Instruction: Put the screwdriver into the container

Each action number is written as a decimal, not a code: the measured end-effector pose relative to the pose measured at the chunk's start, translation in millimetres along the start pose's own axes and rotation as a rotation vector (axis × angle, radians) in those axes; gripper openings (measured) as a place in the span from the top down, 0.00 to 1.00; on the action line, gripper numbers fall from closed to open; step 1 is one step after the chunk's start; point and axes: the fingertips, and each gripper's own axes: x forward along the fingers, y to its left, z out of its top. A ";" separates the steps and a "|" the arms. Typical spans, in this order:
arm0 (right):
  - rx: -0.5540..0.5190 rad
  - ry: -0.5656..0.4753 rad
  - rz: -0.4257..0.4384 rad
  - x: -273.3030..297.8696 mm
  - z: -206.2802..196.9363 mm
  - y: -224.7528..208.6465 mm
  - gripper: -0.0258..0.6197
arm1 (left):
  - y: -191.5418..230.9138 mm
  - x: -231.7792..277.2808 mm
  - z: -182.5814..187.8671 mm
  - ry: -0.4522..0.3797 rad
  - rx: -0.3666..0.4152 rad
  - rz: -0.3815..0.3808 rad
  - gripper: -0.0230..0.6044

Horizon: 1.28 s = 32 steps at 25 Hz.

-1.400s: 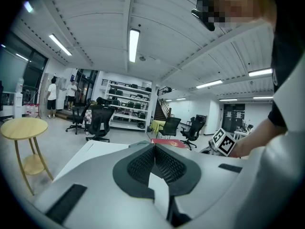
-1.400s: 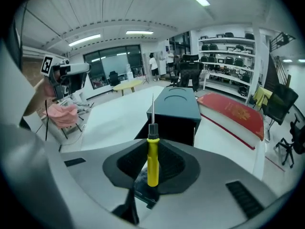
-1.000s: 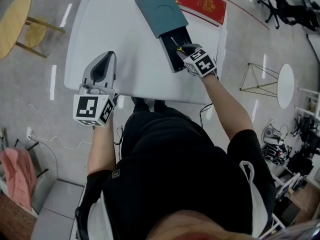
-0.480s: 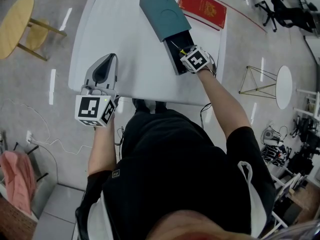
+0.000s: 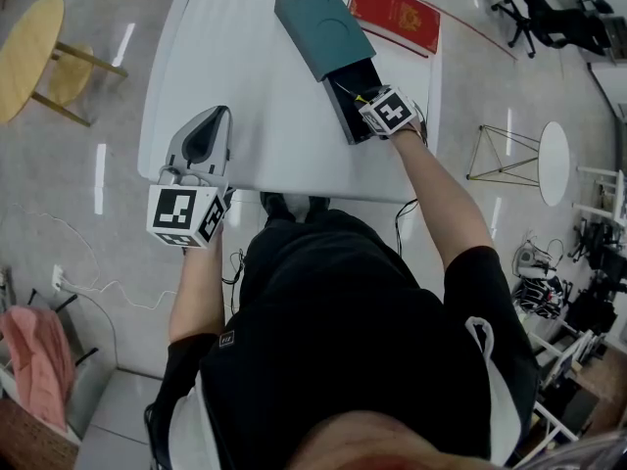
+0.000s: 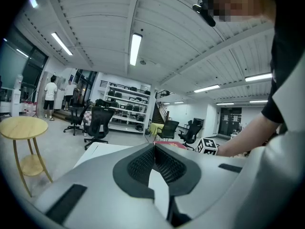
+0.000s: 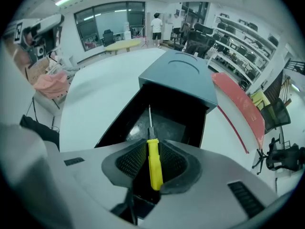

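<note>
Right gripper (image 7: 151,149) clamps screwdriver (image 7: 153,168) over the open container (image 7: 183,75); red book (image 5: 395,13) just beside container. Left gripper (image 6: 155,148) jaws together, empty. Container's inside mostly dark.

White counter (image 5: 245,86), two items on it, both in the upper right of the frame.
Top is white with rounded corners, left and middle bare. Container (image 5: 355,101) is a long black open tray lying diagonally, with a teal lid (image 5: 323,29) slid over its far half. Flat red folder (image 5: 395,14) lies just beside the lid, near the far right corner.
</note>
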 end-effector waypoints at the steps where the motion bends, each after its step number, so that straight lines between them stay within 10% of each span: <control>1: 0.014 -0.019 0.005 -4.0 1.3 -0.6 0.80 | 0.2 -0.7 -0.2 0.002 0.003 0.000 0.94; 32: 0.290 -0.813 0.093 -252.9 -51.7 -74.0 0.87 | -138.0 37.4 81.3 -0.045 0.145 0.004 0.94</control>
